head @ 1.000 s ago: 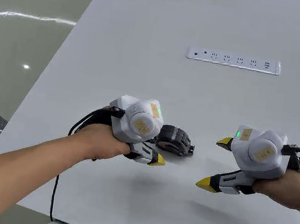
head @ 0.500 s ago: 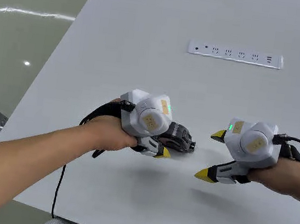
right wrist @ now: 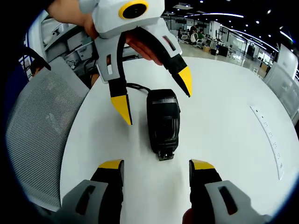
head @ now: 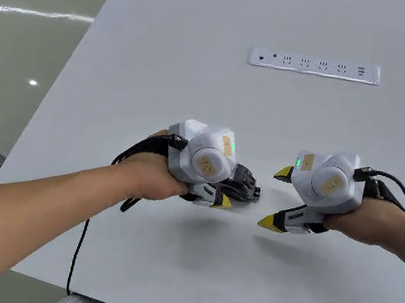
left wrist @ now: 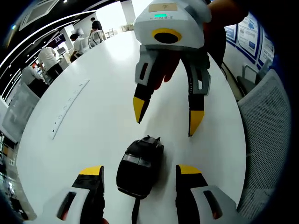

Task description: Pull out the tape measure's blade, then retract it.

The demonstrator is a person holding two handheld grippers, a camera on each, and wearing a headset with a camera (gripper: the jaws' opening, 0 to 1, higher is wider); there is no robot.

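We had slid the open left tongs [left wrist: 140,171] astride the tape measure [right wrist: 163,119] and brought the open right tongs [head: 275,197] near its hook [right wrist: 167,155], so gripping and pulling looked next.

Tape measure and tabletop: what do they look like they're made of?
Tape measure: black case, probably moulded plastic, perhaps with rubbery grip sections. It looks mostly matte, with a faint sheen on the top panel; the pictures leave rubber or plastic open. Table: smooth white top, likely laminate or painted board, with soft dull reflections and no visible grain.
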